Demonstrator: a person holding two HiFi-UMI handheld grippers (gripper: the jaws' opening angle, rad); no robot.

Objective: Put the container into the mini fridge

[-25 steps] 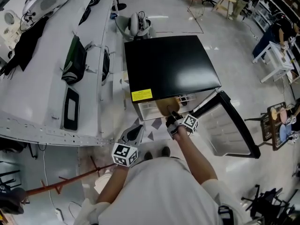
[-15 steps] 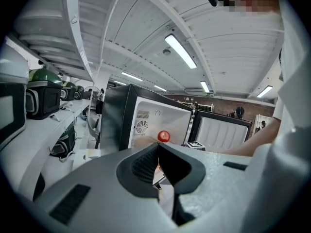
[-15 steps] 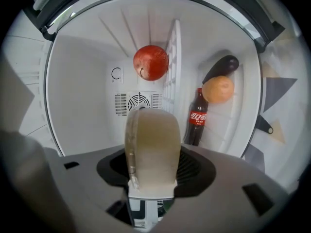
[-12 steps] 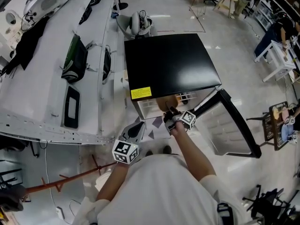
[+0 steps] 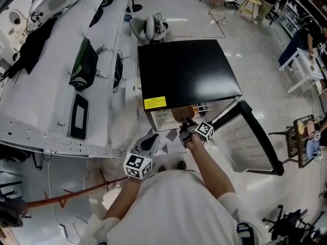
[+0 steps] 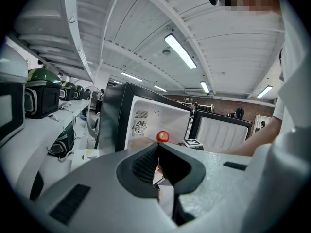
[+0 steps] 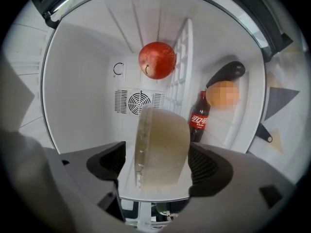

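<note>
1. The right tool (image 7: pixel 159 163) reaches into the open mini fridge (image 5: pixel 186 70), a boxy cabinet with a glossy black top and a smooth white plastic lining. Its jaws are opening. The dark ribbed pads stand on either side of the container (image 7: pixel 163 144) without clamping it, and a gap shows at the left pad.
2. The container is a round tub of cloudy, translucent plastic. It is turned on its side with the thin lid rim facing left, and it rests on the fridge's white shelf near the front edge.
3. Deeper inside sits a glossy red round fruit (image 7: pixel 157 60), next to a white wire rack (image 7: pixel 181 67). To the right stand a dark cola bottle (image 7: pixel 198 120) with a red label and a shiny dark eggplant (image 7: pixel 226 73). A round slotted vent (image 7: pixel 141 102) is moulded into the back wall.
4. The left tool (image 6: pixel 157 148), in matte grey plastic, is clenched with its ribbed tips meeting and nothing between them. It is held apart from the fridge, in front of it and to the left.
5. The fridge door (image 5: pixel 255 137) has a black frame and a pale ribbed lining, and it hangs wide open on the right. A yellow rectangular label (image 5: pixel 155 103) sits at the top's front edge.
6. A long white tabletop (image 5: pixel 46 86) runs along the left and carries dark soft bags.
</note>
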